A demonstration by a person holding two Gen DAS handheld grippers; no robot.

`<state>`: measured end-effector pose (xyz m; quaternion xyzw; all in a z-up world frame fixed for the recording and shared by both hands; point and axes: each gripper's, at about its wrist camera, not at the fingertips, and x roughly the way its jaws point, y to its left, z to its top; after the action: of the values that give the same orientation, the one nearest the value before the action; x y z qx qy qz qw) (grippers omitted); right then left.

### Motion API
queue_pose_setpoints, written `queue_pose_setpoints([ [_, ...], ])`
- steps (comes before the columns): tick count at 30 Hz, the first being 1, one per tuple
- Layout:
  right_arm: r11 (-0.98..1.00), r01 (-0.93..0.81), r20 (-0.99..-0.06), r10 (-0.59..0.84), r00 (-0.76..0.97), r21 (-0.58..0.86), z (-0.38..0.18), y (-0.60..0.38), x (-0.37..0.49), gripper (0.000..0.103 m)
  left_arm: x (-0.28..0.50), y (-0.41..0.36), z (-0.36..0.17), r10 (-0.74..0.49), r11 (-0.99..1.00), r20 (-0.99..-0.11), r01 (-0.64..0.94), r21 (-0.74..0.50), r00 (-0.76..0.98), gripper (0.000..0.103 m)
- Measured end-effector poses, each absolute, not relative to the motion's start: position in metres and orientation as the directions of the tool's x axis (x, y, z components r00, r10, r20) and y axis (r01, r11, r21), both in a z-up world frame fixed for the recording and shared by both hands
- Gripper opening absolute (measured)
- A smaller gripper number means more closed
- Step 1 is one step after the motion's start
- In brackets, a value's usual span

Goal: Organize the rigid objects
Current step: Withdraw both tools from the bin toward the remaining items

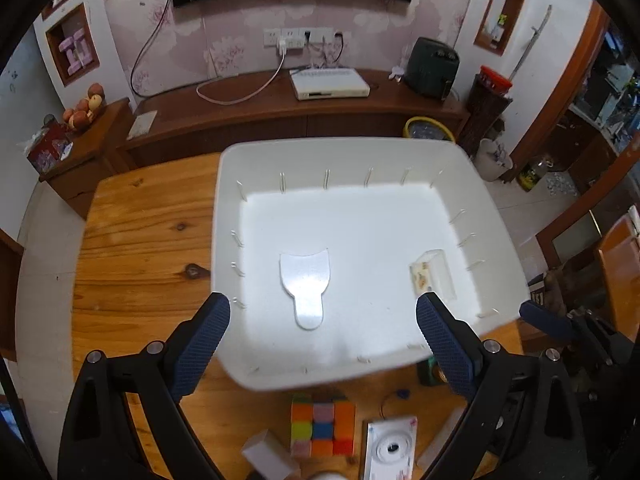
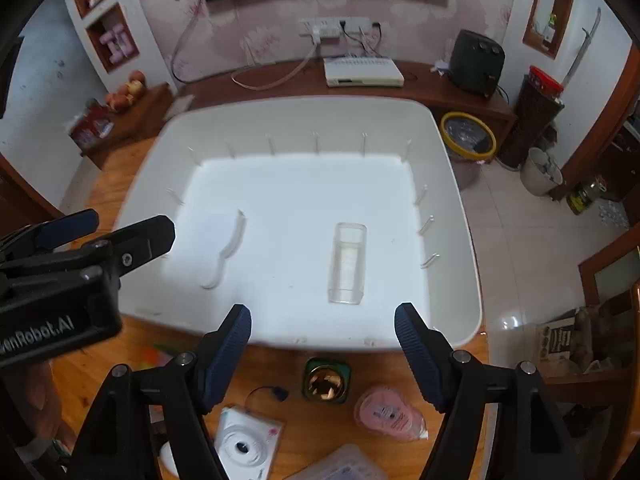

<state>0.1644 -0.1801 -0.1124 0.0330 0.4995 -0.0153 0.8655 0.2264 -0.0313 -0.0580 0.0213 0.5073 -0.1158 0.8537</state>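
Observation:
A big white plastic bin (image 1: 224, 208) stands on the wooden table. On its floor lie a flat white paddle-shaped scraper (image 1: 305, 284) to the left and a small clear box (image 1: 434, 274) to the right. My left gripper (image 1: 323, 304) hovers open above the bin's near edge, over the scraper's handle, with nothing between its fingers. In the right wrist view the bin (image 2: 460, 200) holds the scraper (image 2: 224, 240) and the clear box (image 2: 348, 264). My right gripper (image 2: 323, 312) is open and holds nothing, just short of the box. The left gripper (image 2: 128, 222) shows at the left.
In front of the bin on the table lie a colour cube (image 1: 323, 424), a white toy camera (image 2: 244, 444), a green jar with a gold inside (image 2: 326, 380), a pink round item (image 2: 388, 412), a white block (image 1: 268, 456) and a clear case (image 2: 344, 466). A low wooden cabinet (image 1: 280, 120) stands behind.

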Motion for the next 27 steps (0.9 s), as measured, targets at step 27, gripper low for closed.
queue_pose_setpoints([
  [27,0.999,0.02,-0.709,0.013,0.705,0.039,-0.01,-0.154,0.009,0.081,0.068,0.018,0.04,-0.14,0.976,-0.763,0.218,0.001,0.631,0.095],
])
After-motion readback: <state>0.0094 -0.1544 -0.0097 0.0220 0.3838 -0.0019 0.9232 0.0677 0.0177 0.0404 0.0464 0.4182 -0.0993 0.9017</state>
